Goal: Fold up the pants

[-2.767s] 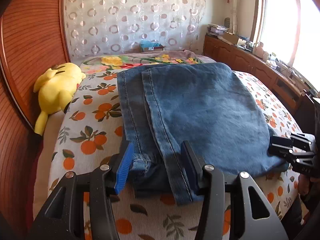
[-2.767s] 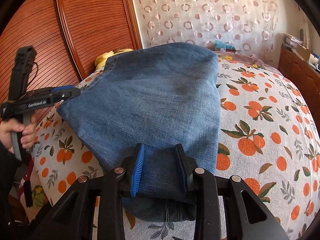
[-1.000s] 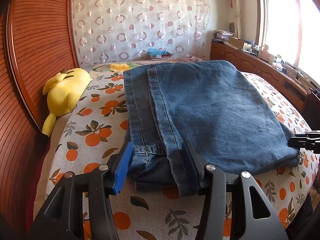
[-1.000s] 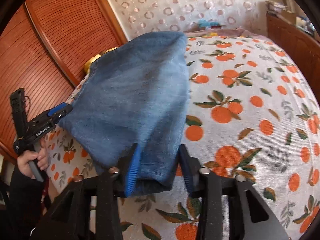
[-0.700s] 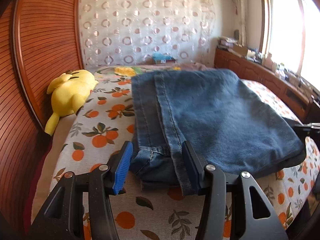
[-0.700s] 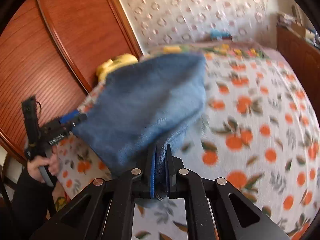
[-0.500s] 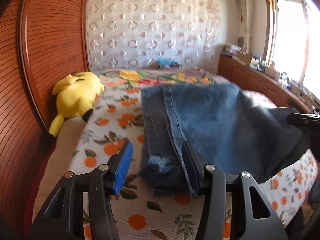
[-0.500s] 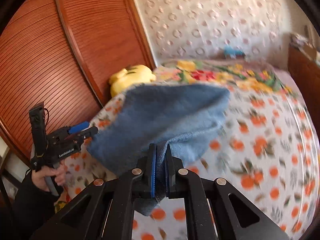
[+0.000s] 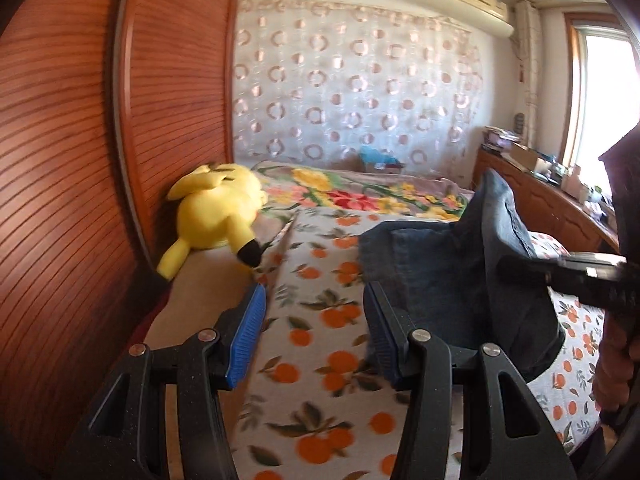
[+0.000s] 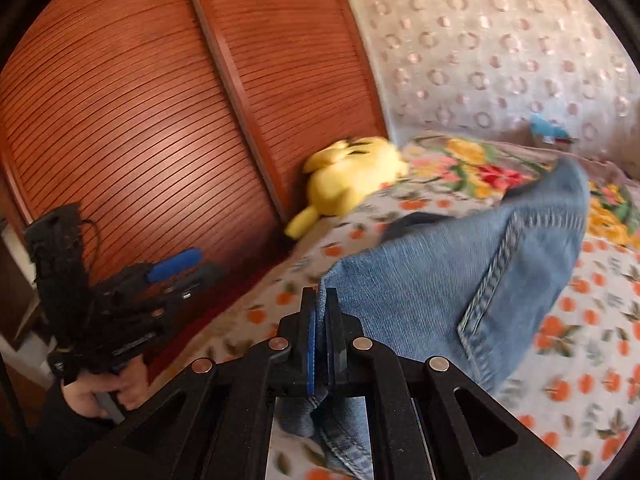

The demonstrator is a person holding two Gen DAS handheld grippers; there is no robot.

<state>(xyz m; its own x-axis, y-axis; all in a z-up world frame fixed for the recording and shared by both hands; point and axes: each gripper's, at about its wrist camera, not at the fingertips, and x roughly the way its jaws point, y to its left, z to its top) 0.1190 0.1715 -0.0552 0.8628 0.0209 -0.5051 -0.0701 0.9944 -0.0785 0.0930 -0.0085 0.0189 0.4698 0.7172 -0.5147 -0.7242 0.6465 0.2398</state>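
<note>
The wooden slatted wardrobe (image 10: 132, 112) is filling the wall beside the bed (image 9: 320, 344), and the ring-patterned curtain (image 9: 352, 92) is hanging behind the bed's far end. On the bed's orange-print cover the jeans (image 10: 448, 292) are hanging partly lifted, one edge raised off the cover. A flowered blanket (image 9: 360, 196) is lying at the bed's far end, and a yellow plush toy (image 9: 218, 212) is resting at the bed's wardrobe side. The right gripper (image 10: 319, 332) is pinching a denim edge, its jaws having just closed on it. The left gripper (image 9: 316, 336) is standing spread above the bed with nothing between its pads; the jeans are touching its right finger. Motion blur is softening the jeans' far end, and the left gripper is hiding the hem.
</note>
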